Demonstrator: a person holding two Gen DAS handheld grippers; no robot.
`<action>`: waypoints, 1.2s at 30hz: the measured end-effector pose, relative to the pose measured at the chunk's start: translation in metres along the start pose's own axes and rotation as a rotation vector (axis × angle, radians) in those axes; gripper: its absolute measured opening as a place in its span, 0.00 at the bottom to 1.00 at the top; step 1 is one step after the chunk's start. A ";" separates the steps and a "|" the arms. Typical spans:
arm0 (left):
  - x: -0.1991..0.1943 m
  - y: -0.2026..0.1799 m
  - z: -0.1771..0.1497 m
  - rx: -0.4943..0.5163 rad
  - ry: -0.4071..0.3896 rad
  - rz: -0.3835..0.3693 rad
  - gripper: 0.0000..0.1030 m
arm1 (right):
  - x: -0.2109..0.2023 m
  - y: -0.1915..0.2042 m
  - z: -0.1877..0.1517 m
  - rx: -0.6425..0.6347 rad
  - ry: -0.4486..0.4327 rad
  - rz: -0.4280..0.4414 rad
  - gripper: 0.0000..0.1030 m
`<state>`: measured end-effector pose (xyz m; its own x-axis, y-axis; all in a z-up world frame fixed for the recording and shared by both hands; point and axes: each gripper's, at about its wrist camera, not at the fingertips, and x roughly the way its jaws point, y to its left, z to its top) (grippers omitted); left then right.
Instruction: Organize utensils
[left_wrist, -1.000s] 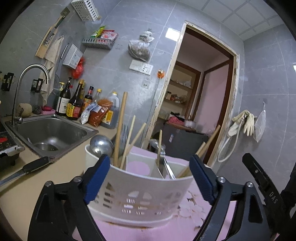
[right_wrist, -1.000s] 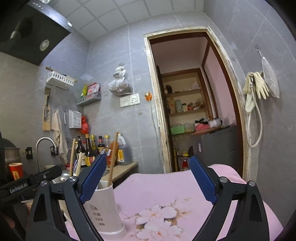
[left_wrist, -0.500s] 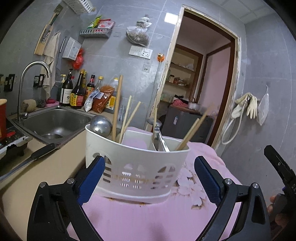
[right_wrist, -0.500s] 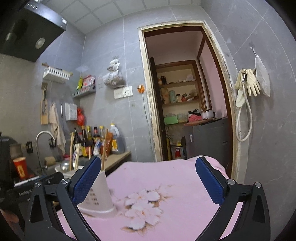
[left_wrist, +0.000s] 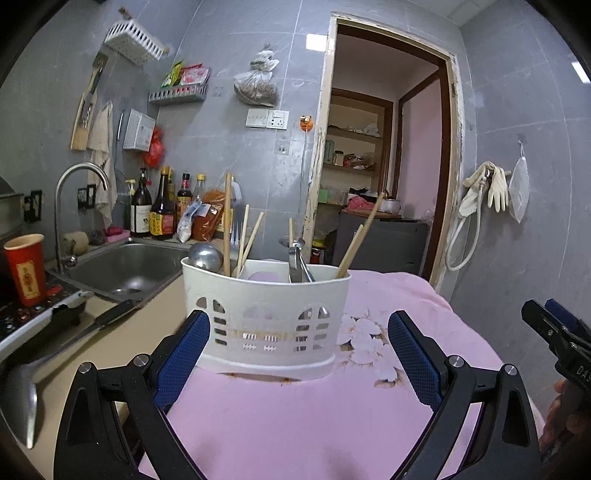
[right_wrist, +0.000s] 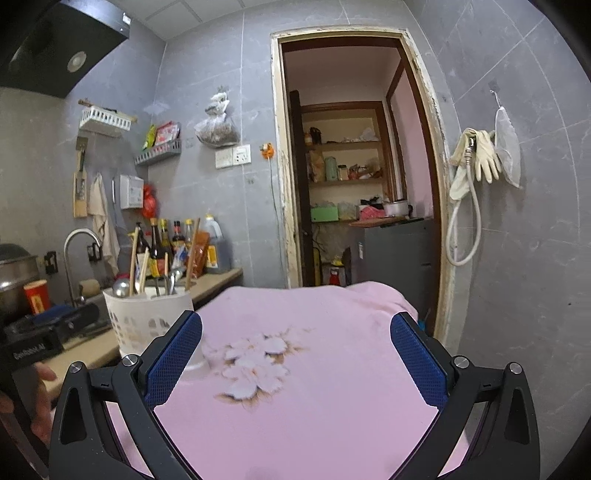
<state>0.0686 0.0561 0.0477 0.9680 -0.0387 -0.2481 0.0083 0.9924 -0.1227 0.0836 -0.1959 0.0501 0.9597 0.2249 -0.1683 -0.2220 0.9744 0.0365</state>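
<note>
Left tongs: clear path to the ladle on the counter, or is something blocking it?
Probably yes. The ladle lies bare on the counter left of the open left tongs, with nothing on or across it. The caddy stands dead ahead on the pink cloth, so the tongs must swing left.

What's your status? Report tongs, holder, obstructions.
Left tongs open, right tongs open, both empty. Utensil holder upright on pink cloth. Nothing in the way.
</note>
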 end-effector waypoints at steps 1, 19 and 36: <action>-0.002 -0.002 -0.003 0.009 0.002 0.004 0.92 | -0.003 0.000 -0.002 -0.008 0.005 -0.006 1.00; -0.029 -0.010 -0.033 0.045 -0.005 0.049 0.92 | -0.040 -0.004 -0.023 -0.054 0.016 -0.087 1.00; -0.032 -0.009 -0.037 0.056 -0.006 0.061 0.92 | -0.042 -0.006 -0.026 -0.034 0.018 -0.083 1.00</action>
<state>0.0286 0.0441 0.0214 0.9686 0.0227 -0.2475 -0.0371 0.9979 -0.0536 0.0400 -0.2114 0.0317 0.9718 0.1433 -0.1875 -0.1480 0.9889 -0.0113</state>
